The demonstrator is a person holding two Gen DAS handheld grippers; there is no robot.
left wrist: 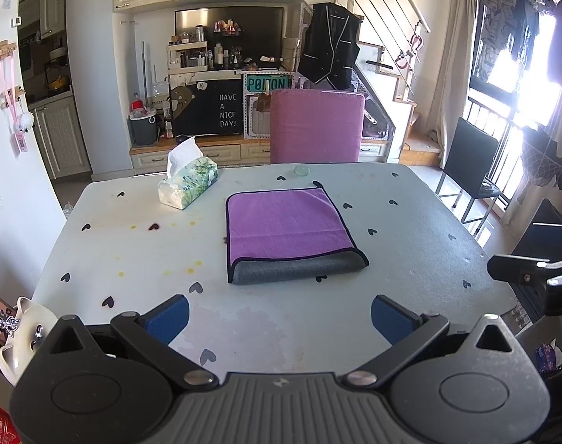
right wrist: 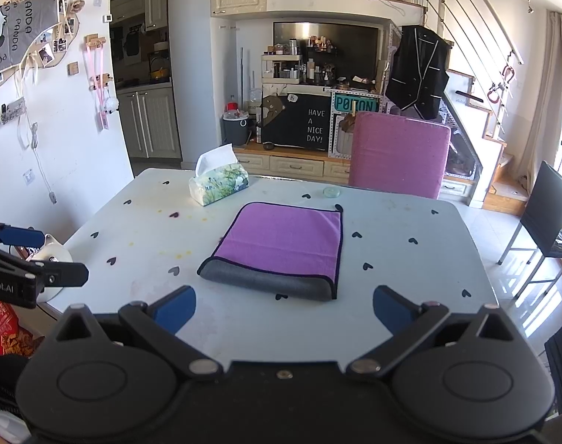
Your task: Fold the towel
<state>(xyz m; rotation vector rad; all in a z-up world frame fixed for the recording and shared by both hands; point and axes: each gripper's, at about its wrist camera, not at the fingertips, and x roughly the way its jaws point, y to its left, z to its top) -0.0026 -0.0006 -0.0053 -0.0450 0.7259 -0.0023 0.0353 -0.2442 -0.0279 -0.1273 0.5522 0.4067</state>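
Observation:
A purple towel [left wrist: 286, 224] with a dark hem and grey underside lies folded on the white table [left wrist: 133, 251], the grey fold edge toward me. It also shows in the right wrist view [right wrist: 284, 240]. My left gripper [left wrist: 279, 318] is open and empty, held back from the towel over the table's near edge. My right gripper [right wrist: 284, 310] is open and empty, also short of the towel's near edge. Each gripper appears at the side of the other's view: the right one [left wrist: 528, 277], the left one [right wrist: 29, 266].
A tissue box [left wrist: 188, 185] stands on the table at the far left, and a small clear round dish [left wrist: 302, 170] at the far edge. A pink chair [left wrist: 316, 125] stands behind the table and a black chair [left wrist: 469, 159] to the right. A white cat-shaped holder [left wrist: 22, 329] sits at the near left corner.

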